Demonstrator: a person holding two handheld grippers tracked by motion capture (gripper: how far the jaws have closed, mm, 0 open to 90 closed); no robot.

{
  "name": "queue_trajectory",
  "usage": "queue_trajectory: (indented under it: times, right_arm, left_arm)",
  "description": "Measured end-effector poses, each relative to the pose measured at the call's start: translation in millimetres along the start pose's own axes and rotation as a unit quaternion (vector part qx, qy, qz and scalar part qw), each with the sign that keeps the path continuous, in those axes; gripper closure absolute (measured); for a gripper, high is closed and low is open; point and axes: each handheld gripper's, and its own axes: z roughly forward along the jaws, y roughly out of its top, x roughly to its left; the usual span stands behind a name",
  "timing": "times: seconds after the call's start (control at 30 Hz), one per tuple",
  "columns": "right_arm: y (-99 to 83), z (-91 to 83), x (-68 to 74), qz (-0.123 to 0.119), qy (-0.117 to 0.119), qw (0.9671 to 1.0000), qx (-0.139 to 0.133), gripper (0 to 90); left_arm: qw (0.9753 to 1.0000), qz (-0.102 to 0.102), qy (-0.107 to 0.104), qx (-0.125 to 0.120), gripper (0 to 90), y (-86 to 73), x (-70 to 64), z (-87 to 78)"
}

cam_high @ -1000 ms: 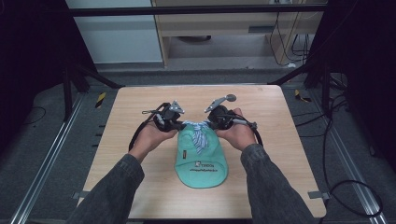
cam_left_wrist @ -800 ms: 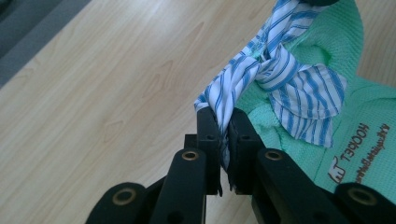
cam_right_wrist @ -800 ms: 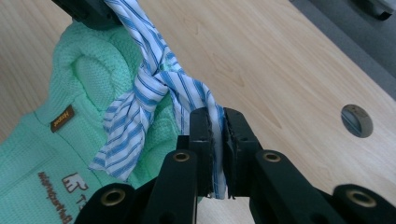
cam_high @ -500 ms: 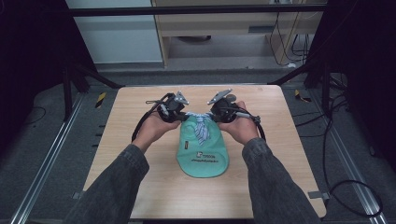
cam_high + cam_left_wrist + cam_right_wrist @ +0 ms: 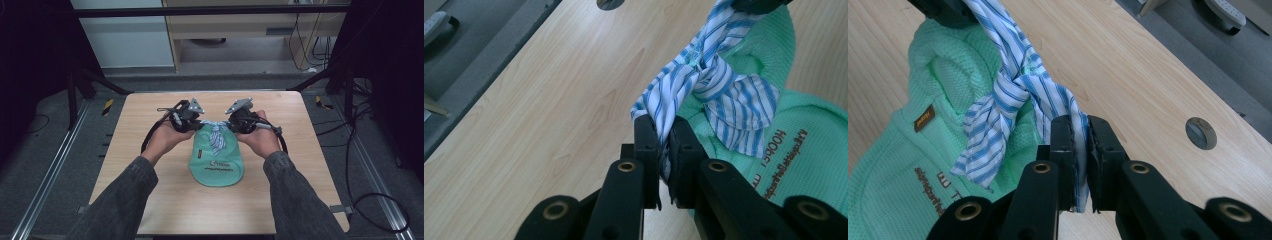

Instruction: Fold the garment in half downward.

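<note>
A mint-green knitted garment (image 5: pixel 216 161) with dark lettering lies in the middle of the wooden table (image 5: pixel 150 200). A blue-and-white striped cloth strip (image 5: pixel 216 134) is knotted at its far end. My left gripper (image 5: pixel 196 120) is shut on one end of the strip (image 5: pixel 674 95), and my right gripper (image 5: pixel 231 121) is shut on the other end (image 5: pixel 1048 97). The knot (image 5: pixel 704 67) hangs between the two grippers, above the garment (image 5: pixel 804 150). In the right gripper view the garment (image 5: pixel 903 165) lies to the left, with a small label on it.
A round grey cable grommet (image 5: pixel 1201 133) sits in the tabletop near its far edge. Beyond the table edge is grey floor (image 5: pixel 240 65), with a dark metal frame (image 5: pixel 80 80) around the table and cables (image 5: pixel 380 200) at the right.
Both grippers have moved away from me towards the far side of the table, pulling the garment with them by the striped strip. Their hold on the strip is unchanged.
</note>
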Motion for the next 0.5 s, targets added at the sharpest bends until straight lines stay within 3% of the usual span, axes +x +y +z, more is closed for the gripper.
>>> queue_trajectory:
  times: [0.17, 0.5]
  right_arm:
    - [-8.9, 1.3, 8.3, -0.007, 0.001, 1.0, 0.001, 82.6]
    - [-21.6, 7.6, 15.1, -0.008, 0.003, 0.9999, 0.006, 82.3]
  left_arm:
    - [0.9999, 0.011, 0.005, 0.002, 84.5, -9.8, -12.7, 3.7]
    - [0.9998, 0.016, 0.009, 0.006, 84.4, -17.4, -19.1, 13.8]
